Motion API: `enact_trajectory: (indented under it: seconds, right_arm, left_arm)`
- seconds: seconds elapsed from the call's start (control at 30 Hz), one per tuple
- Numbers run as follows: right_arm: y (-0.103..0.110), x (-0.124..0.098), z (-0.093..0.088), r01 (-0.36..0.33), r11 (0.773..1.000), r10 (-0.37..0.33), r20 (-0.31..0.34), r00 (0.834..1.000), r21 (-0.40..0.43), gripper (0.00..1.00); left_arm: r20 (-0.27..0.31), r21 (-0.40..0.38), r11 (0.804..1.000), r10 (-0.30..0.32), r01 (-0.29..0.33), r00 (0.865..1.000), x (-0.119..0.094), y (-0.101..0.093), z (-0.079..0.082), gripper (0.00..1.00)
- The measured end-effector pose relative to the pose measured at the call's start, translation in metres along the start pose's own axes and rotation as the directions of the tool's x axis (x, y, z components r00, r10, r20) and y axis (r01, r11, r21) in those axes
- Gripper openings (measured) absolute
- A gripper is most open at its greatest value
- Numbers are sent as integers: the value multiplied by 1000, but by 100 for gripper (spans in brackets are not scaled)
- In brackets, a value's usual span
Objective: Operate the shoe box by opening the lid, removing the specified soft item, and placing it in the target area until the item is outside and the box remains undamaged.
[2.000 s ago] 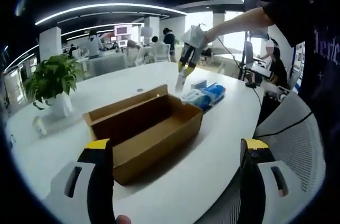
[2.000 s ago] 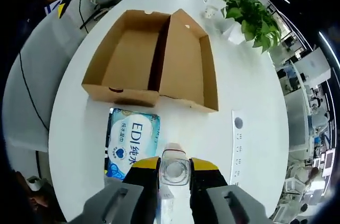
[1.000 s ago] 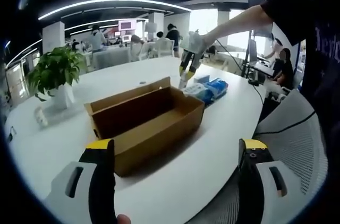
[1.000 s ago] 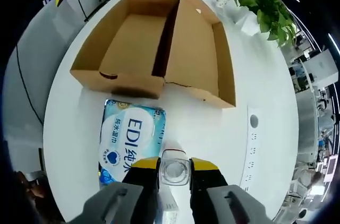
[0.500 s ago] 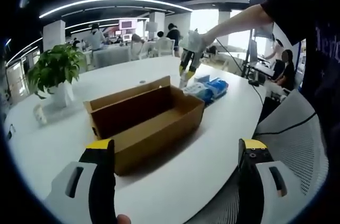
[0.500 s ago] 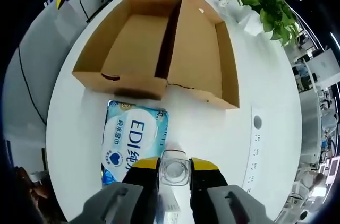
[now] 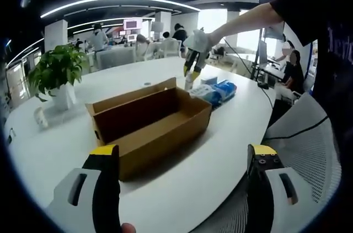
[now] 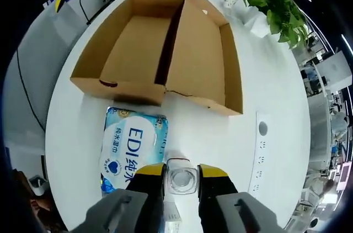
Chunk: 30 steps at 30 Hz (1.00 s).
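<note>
Cardboard shoe box (image 8: 165,56) sitting open on white table (image 8: 265,78), lid flapped back. R gripper (image 8: 181,175) pinching clear bottle (image 8: 181,180) beside blue wipes pack (image 8: 132,147), outside box. L gripper (image 7: 182,172) hovering w/ jaws spread.

Left tool (image 7: 182,189): two grey plastic jaws, each with black inner face and yellow cap at tip; dark oval slot in each grey side.

Right tool (image 8: 181,180): same build, grey bodies, black inner faces, yellow tips. Seen also in left gripper view (image 7: 191,70), with yellow-black jaws below white housing.

Person: black short sleeve (image 7: 300,6), black shirt (image 7: 336,51) with pale lettering, partly cut off, not readable. Arm bare below sleeve.
</note>
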State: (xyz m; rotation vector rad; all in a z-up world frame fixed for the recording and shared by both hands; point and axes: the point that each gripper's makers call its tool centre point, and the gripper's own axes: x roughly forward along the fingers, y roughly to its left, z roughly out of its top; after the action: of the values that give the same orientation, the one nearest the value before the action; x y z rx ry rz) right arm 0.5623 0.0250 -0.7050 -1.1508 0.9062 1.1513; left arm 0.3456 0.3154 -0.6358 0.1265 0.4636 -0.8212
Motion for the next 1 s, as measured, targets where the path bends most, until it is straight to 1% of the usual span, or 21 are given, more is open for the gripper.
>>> enact_trajectory:
  seconds: [0.4, 0.6, 0.73, 0.83, 1.0]
  right_arm:
    - [-5, -1, -1, 21, 1000, -21, -8, 1000, 10, 21]
    - [-7, -1, -2, 27, 999, -27, -7, 1000, 25, 26]
    - [-8, 0, -3, 34, 999, -34, -6, 999, 40, 30]
    - [-9, 1, -2, 35, 998, -35, -5, 999, 48, 31]
    - [-14, -5, 1, 49, 994, -50, 18, 999, 95, 35]
  left_arm:
    - [-11, 2, 1000, 27, -27, 1000, -1, 8, -1, 94]
    - [-18, -4, 999, 44, -44, 999, 0, 14, -2, 93]
    - [-20, -9, 998, 54, -55, 998, 0, 17, -2, 92]
    - [-35, -20, 998, 66, -67, 997, 0, 23, -4, 88]
    - [-32, -42, 996, 83, -84, 996, -1, 30, -2, 84]
